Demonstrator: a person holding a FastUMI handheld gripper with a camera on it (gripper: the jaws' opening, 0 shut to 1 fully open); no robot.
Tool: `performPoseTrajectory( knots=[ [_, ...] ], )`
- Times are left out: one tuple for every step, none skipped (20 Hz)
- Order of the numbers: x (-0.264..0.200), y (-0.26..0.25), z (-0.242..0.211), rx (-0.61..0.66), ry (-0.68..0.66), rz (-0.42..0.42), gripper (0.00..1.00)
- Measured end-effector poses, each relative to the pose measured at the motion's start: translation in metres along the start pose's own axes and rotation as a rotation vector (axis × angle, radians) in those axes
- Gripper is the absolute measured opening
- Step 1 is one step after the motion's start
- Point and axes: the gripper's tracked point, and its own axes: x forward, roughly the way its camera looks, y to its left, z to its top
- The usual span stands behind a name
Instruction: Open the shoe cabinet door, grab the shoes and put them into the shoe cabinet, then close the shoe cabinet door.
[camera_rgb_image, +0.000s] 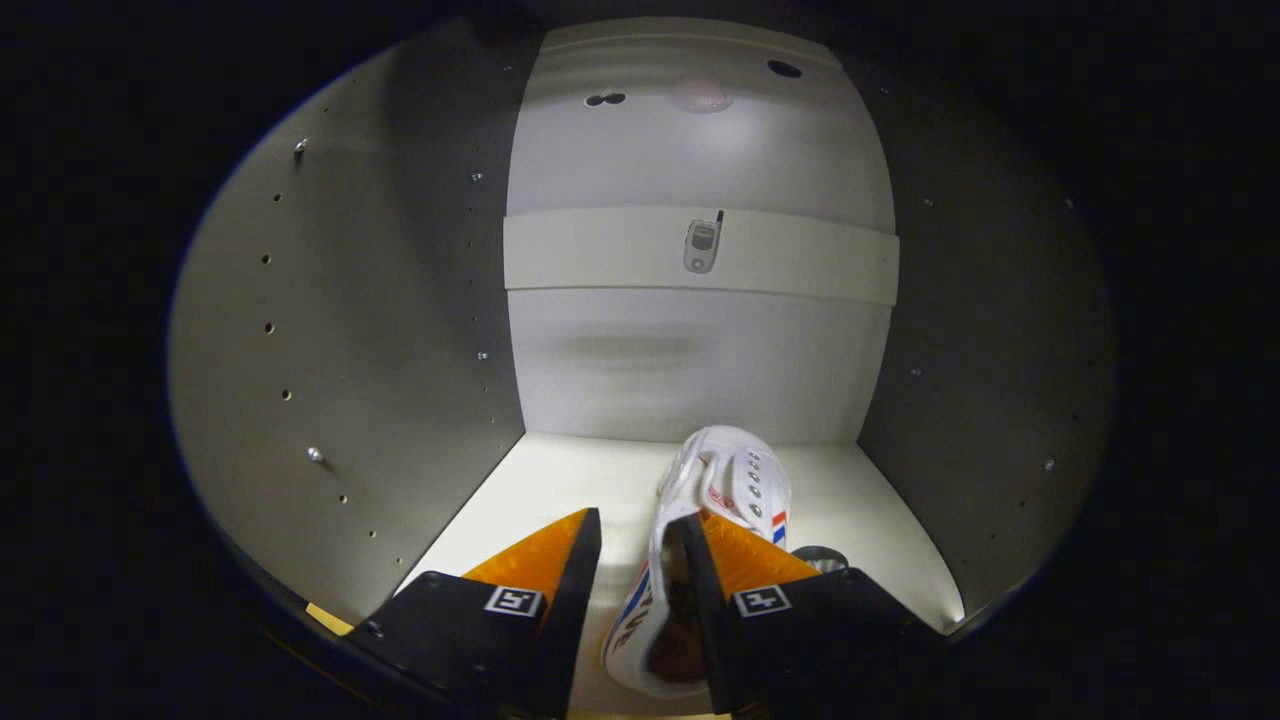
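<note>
Sneaker (725, 490): we find it on the cabinet shelf (560, 480), toe at 12 o'clock.
Gripper (640, 540): spread; right finger inside its collar, left finger clear.

Inside of a flat-pack cabinet (420, 300), household type: pale laminate side walls with rows of shelf-pin holes (268, 327) and screw heads, a cross rail (600, 250) on the back panel, a lit floor shelf (560, 480). A white sneaker (735, 480) sits on that shelf, so shoe storage.
</note>
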Motion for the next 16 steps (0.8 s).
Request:
performPoseTrajectory(
  knots=[
    [-0.004,0.001,0.001,0.004,-0.006,-0.003,0.58],
    [-0.011,0.002,0.004,0.009,-0.018,-0.002,0.62],
    [-0.019,0.003,0.007,0.015,-0.031,-0.005,0.65],
    [-0.028,0.003,0.011,0.02,-0.044,-0.006,0.74],
    [-0.038,0.002,0.014,0.024,-0.056,-0.012,0.81],
    [-0.048,0.002,0.019,0.026,-0.066,-0.016,0.91],
    [-0.06,0.003,0.023,0.028,-0.079,-0.017,0.95],
    [-0.073,0.004,0.026,0.029,-0.089,-0.021,0.97],
    [-0.087,0.006,0.03,0.034,-0.101,-0.022,0.97],
    [-0.104,0.007,0.034,0.038,-0.115,-0.021,0.98],
    [-0.123,0.01,0.036,0.042,-0.13,-0.02,0.98],
    [-0.143,0.013,0.039,0.048,-0.145,-0.016,0.98],
    [-0.162,0.018,0.042,0.05,-0.161,-0.015,0.98],
    [-0.184,0.022,0.045,0.053,-0.179,-0.011,0.98],
    [-0.207,0.026,0.045,0.055,-0.19,-0.007,0.98],
    [-0.231,0.028,0.046,0.055,-0.202,-0.008,0.98]
  ],
)
